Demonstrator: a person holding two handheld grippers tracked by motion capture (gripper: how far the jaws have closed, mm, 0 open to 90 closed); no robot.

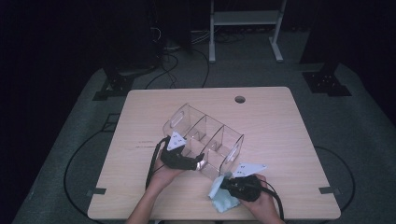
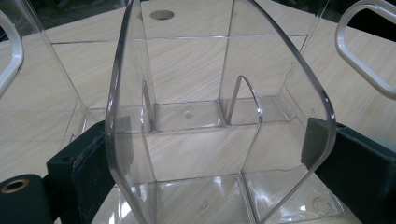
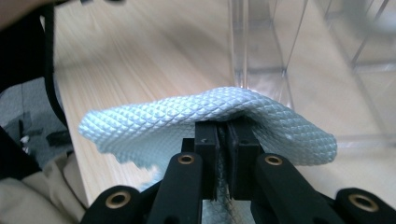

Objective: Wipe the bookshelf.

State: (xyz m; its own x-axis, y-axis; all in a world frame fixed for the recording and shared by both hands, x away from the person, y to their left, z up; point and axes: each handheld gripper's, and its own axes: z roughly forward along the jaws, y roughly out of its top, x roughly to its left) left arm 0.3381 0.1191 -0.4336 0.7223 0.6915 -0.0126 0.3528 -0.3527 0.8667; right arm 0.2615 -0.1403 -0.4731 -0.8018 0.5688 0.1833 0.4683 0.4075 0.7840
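A clear plastic organizer (image 1: 204, 138) with several compartments and a handle cut-out at each end stands tilted in the middle of the table. My left gripper (image 1: 198, 163) is on its near side. In the left gripper view my left gripper (image 2: 210, 158) spans an end wall of the organizer (image 2: 196, 84), with a pad pressing on each edge. My right gripper (image 1: 227, 183) is near the front edge, just right of the organizer, shut on a light blue textured cloth (image 1: 221, 197). In the right gripper view the cloth (image 3: 154, 126) drapes over the closed jaws of my right gripper (image 3: 227, 135).
The wooden table (image 1: 280, 121) has a round cable hole (image 1: 240, 99) at its far side. A white metal frame (image 1: 243, 18) and cables stand on the dark floor behind. Both forearms enter from the bottom edge.
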